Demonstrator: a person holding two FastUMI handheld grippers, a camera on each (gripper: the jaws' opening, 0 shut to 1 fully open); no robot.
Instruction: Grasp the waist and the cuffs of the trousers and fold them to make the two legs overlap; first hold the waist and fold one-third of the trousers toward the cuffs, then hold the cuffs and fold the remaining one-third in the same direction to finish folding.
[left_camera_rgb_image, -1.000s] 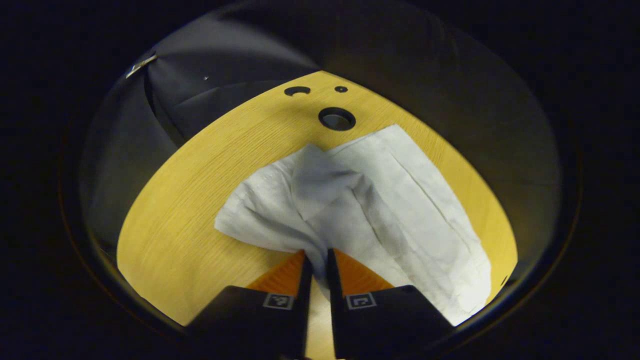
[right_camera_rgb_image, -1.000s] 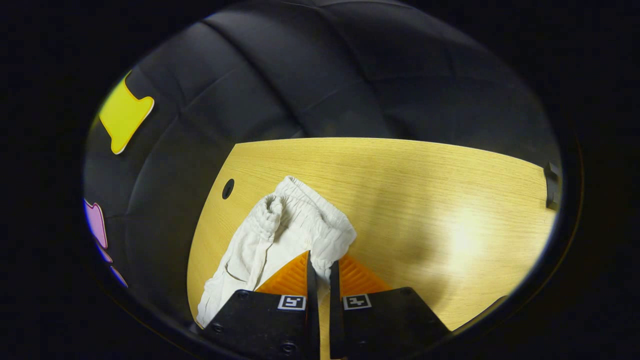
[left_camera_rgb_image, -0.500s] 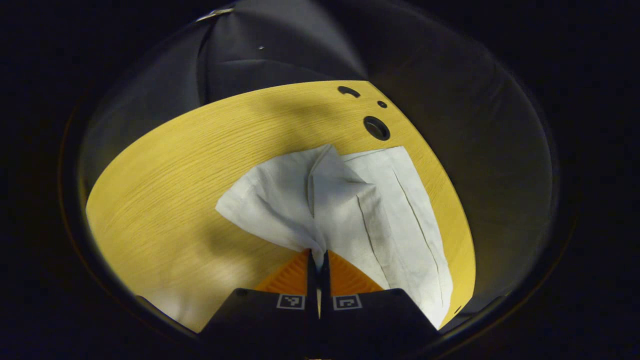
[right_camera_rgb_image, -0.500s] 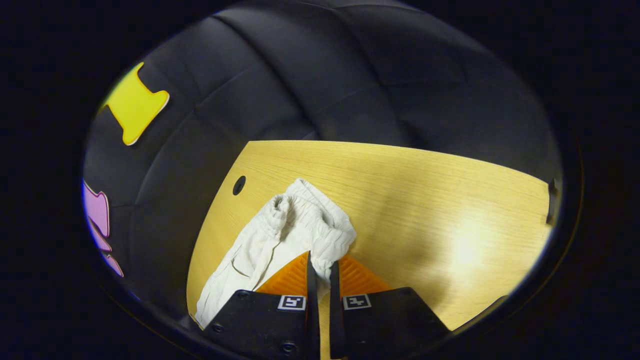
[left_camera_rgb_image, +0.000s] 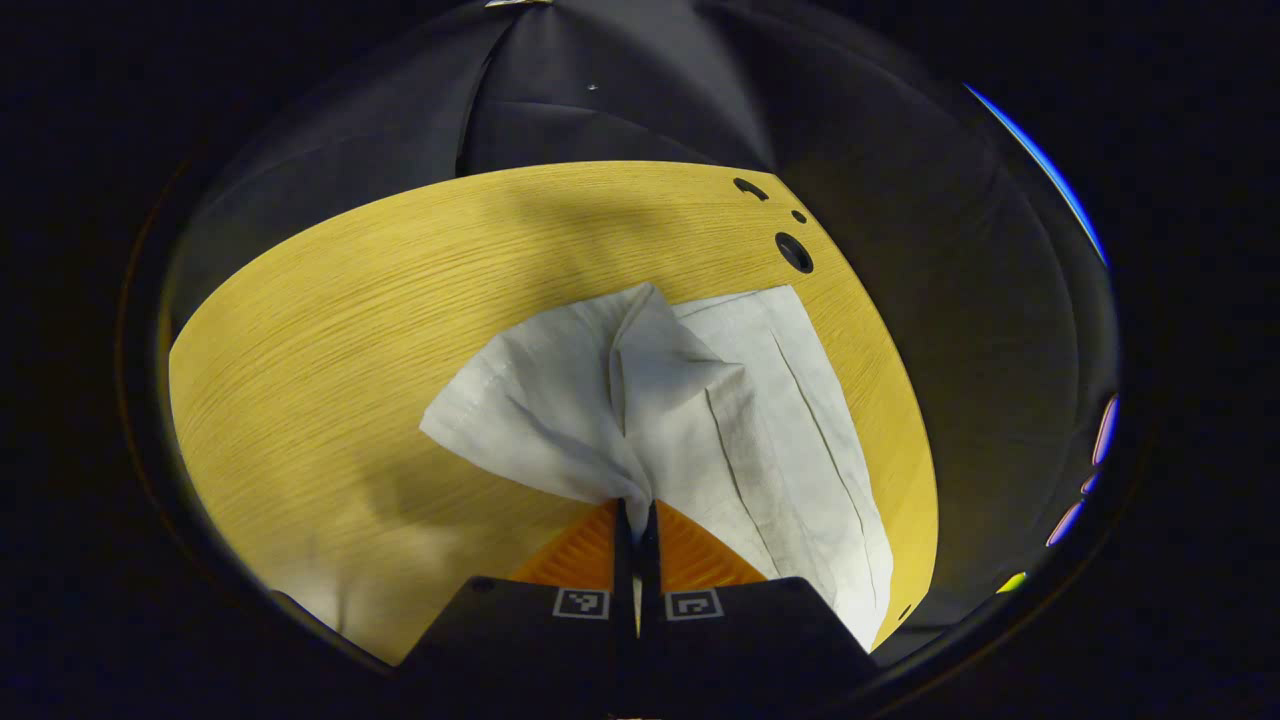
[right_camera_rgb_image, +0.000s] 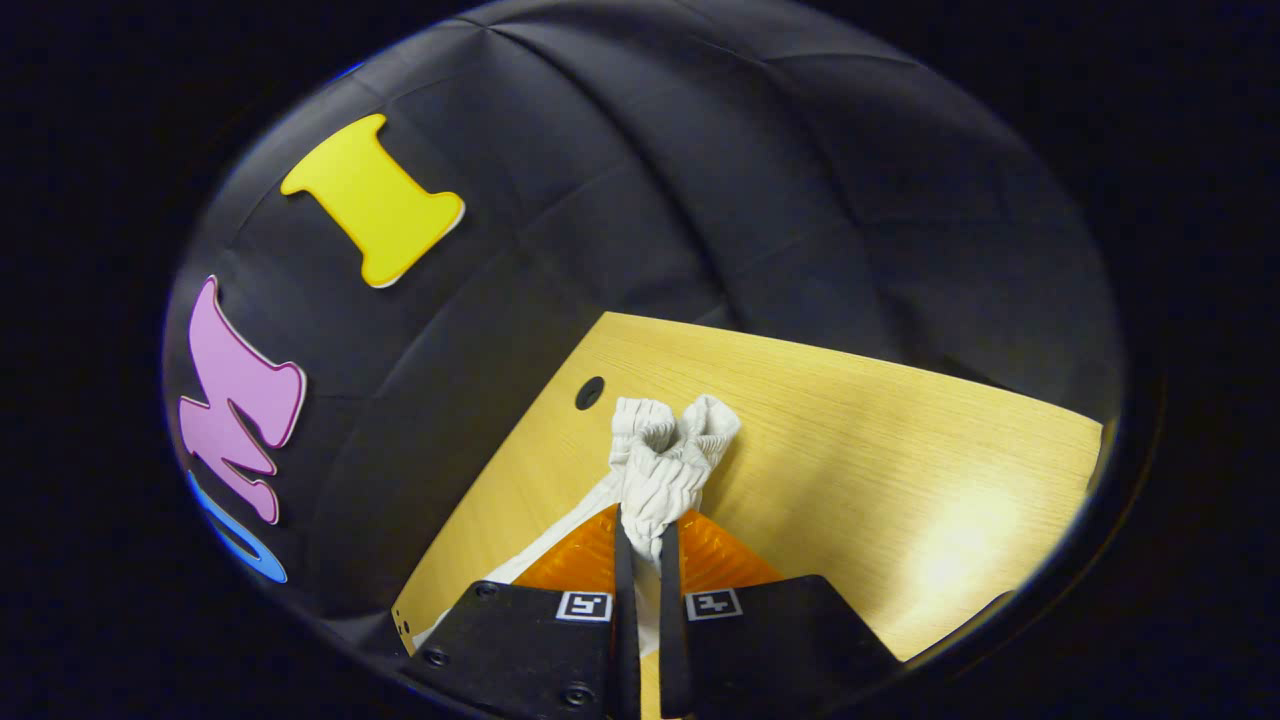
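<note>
Trousers (left_camera_rgb_image: 700, 420), white and creased, lie on the wooden table (left_camera_rgb_image: 330, 350), one cuff pinched tight in the left gripper (left_camera_rgb_image: 636, 515) near the table's holes (left_camera_rgb_image: 794, 252). At the other end, the right gripper (right_camera_rgb_image: 640, 530) is clamped on the bunched waistband (right_camera_rgb_image: 668, 455), raised off the tabletop.

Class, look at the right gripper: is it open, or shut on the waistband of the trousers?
Shut on the waistband. In the right gripper view the right gripper has both fingers pressed on the bunched elastic cloth, which rises above the table.
</note>
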